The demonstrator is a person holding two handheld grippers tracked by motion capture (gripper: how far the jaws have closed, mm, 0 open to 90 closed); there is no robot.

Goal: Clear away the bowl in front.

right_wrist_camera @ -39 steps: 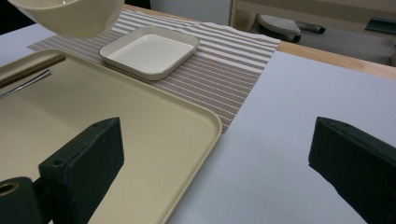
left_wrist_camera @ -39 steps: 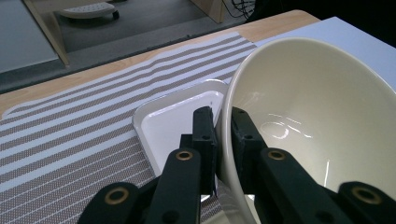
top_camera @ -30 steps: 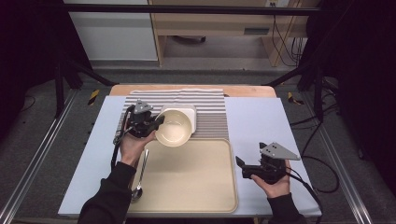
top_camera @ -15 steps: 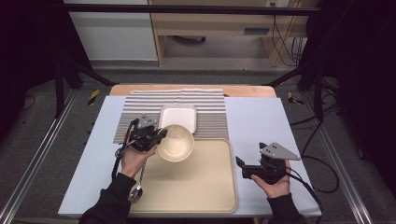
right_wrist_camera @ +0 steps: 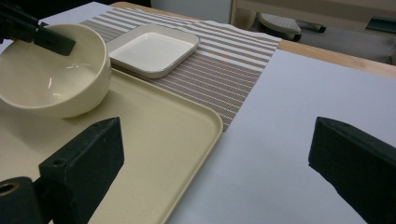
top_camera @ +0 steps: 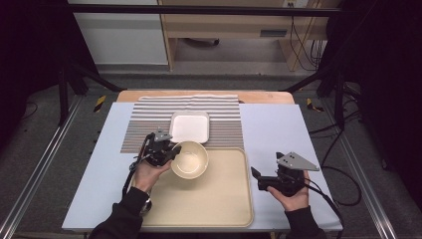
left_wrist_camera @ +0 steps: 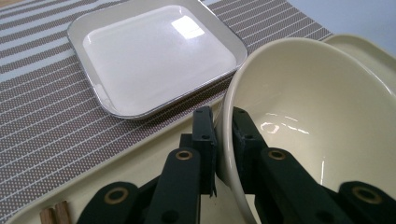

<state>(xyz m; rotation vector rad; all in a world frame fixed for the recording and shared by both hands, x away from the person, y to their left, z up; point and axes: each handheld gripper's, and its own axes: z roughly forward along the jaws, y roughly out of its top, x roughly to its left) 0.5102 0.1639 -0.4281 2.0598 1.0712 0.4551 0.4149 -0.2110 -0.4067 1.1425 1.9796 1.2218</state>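
A cream bowl (top_camera: 190,159) is at the far left part of the cream tray (top_camera: 214,209), tilted a little. My left gripper (top_camera: 171,155) is shut on the bowl's left rim; in the left gripper view the rim (left_wrist_camera: 227,140) passes between the two black jaws, one inside and one outside the bowl. In the right gripper view the bowl (right_wrist_camera: 51,74) looks to rest on or just above the tray (right_wrist_camera: 154,140). A white square plate (top_camera: 189,126) lies on the striped mat (top_camera: 224,119) just beyond the bowl. My right gripper (top_camera: 258,178) stands open beside the tray's right edge, holding nothing.
The striped mat covers the far middle of the light blue table cover (top_camera: 278,129). Chopstick ends (left_wrist_camera: 53,215) show at the tray's near left corner. A wooden table edge (top_camera: 259,97) runs behind the mat. Bare cover lies to the right of the tray.
The left gripper has carried the bowl from above the white plate toward me and down, onto the tray's far left part. The right gripper has stayed where it was.
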